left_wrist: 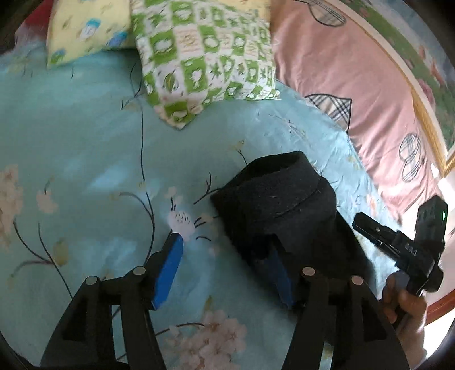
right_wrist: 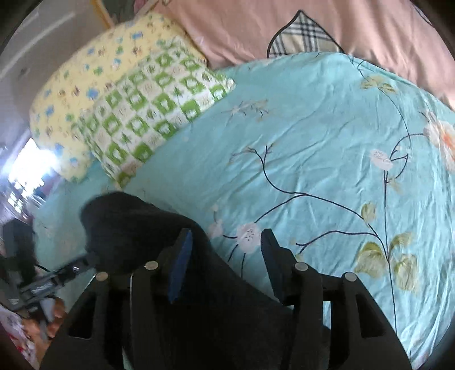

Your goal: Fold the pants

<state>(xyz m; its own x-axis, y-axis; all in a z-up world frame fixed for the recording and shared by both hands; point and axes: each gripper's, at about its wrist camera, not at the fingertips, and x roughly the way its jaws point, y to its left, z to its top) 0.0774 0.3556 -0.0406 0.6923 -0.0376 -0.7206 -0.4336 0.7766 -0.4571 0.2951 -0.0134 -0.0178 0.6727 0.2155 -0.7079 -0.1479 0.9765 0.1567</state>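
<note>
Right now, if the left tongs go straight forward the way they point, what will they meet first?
Probably the bedsheet. The left tongs stand open, and the dark pants lie against the right finger, a little to the side of the gap. Further ahead lies the green checked pillow. Depth is hard to judge here.

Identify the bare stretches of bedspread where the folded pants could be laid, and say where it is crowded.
Free: the turquoise floral bedspread between the dark folded pants and the pink quilt, and the stretch left of the pants below the green checked pillow. Crowded: the head end, where the yellow printed pillow and green one overlap.
</note>
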